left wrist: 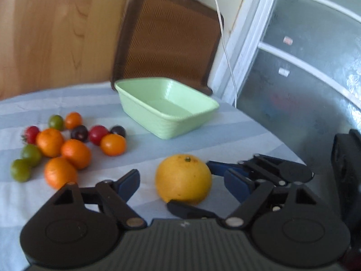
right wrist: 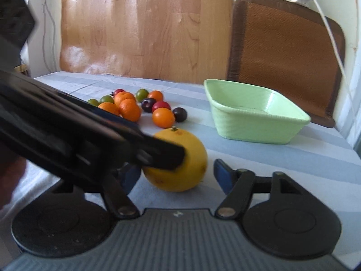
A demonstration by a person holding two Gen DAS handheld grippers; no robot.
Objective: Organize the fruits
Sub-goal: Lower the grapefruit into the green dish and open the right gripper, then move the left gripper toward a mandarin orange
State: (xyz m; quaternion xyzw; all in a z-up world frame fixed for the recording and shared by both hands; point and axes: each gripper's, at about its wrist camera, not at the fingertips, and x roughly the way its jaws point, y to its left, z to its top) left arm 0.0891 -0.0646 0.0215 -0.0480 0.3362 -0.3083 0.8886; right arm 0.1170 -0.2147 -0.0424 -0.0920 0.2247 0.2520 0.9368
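Left tongs [left wrist: 181, 184] & right tongs [right wrist: 174, 177]: black plastic linkages, blue fingertip pads [left wrist: 128, 184], silver pivot rivets, ribbed grey base

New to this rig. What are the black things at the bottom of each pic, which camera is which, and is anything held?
No robot here: a person holds a two-finger gripper in each hand, each with a fisheye camera looking along its fingers. One picture is from the left gripper, the other from the right gripper; each also shows the other gripper reaching in from the side. Both sets of jaws stand open around the big yellow citrus, which rests on the striped tablecloth; nothing is lifted. Beyond it lie a pile of small fruits, orange, green, red and dark, and an empty green basket.
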